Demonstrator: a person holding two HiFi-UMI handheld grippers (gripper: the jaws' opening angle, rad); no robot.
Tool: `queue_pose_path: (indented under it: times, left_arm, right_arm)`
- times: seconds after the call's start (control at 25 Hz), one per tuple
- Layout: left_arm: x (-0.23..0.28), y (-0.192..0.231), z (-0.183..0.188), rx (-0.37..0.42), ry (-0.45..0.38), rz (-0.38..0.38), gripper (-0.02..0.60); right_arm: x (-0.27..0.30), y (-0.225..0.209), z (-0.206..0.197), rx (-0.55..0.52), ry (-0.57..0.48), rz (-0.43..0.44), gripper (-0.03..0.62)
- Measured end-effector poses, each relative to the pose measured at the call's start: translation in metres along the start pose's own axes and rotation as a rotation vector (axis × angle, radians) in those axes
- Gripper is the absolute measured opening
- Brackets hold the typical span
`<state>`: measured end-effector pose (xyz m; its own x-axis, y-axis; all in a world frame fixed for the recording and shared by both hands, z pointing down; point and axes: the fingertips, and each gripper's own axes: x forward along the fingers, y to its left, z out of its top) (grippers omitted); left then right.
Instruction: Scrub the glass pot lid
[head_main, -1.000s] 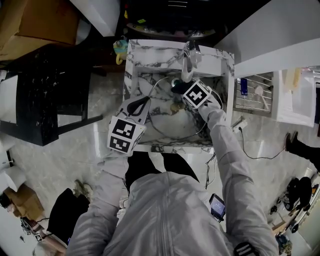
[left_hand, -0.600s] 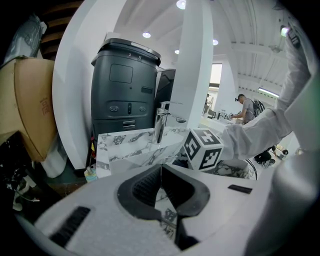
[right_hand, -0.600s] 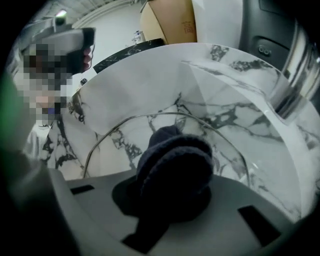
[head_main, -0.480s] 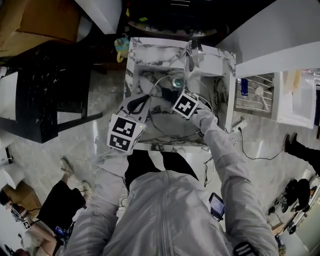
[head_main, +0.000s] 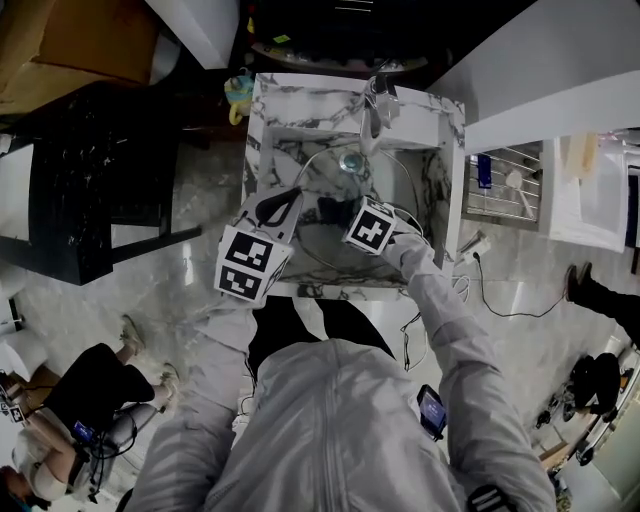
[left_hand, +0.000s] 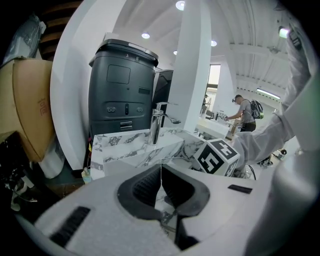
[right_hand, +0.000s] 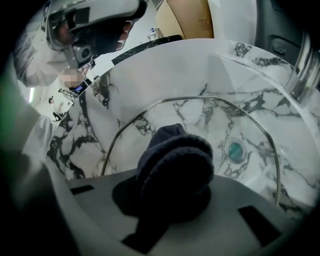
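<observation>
**Operator:** Tool state?

**Technician:** Left gripper (left_hand: 161, 176): jaws closed on the thin edge of the glass pot lid (right_hand: 200, 120). Right gripper (head_main: 340, 213): jaws clamped on a folded dark cloth (right_hand: 175, 165), positioned over the glass. Contact cannot be confirmed.

**Operator:** Lid condition and location?

**Technician:** Clear glass with a metal rim; marble veining shows through it. It lies inside the sink (head_main: 300, 105) basin, held at its left edge.

**Operator:** Clearances?

**Technician:** The rim runs near the basin walls. The drain (right_hand: 233, 148) lies beyond the cloth. The faucet (left_hand: 156, 127) stands at the far edge, apart from both grippers.

**Operator:** View differences?

**Technician:** The right gripper view shows the rim's arc. The left gripper view shows the lid only as a thin line.
</observation>
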<state>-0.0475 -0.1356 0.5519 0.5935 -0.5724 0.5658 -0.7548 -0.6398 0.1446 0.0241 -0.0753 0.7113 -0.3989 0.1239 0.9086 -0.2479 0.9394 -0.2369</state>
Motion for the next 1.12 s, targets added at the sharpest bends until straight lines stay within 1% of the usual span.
queue_pose_path:
  times: [0.12,0.28,0.6,0.76,0.84,1.0,1.04,1.12]
  left_arm:
    - [0.001,-0.005,-0.001,0.002,-0.001,-0.007,0.028]
    - [0.001,-0.014,0.0,0.007,-0.005,-0.015,0.028]
    - [-0.007,-0.027,0.002,0.018,0.005,-0.007,0.028]
    - [-0.021,-0.028,0.007,0.033,0.024,-0.004,0.028]
    - [-0.027,-0.024,0.012,0.046,0.027,0.001,0.028]
    - [-0.032,-0.018,0.018,0.062,0.028,-0.017,0.028]
    - [-0.032,-0.017,0.019,0.068,0.03,-0.028,0.028]
    - [-0.031,-0.015,0.026,0.091,0.025,-0.054,0.028]
  right_arm:
    - [0.003,0.013,-0.011,-0.009,0.02,0.042,0.055]
    - [0.003,0.032,-0.032,0.039,0.068,0.127,0.055]
    - [0.001,0.062,-0.044,0.044,0.089,0.245,0.055]
    - [0.0,0.083,-0.046,0.066,0.095,0.348,0.055]
    - [-0.001,0.09,-0.045,0.088,0.086,0.388,0.055]
    - [-0.012,0.097,-0.043,0.158,0.047,0.425,0.055]
    - [-0.016,0.097,-0.04,0.183,0.021,0.423,0.055]
    - [-0.026,0.09,-0.029,0.247,-0.057,0.38,0.055]
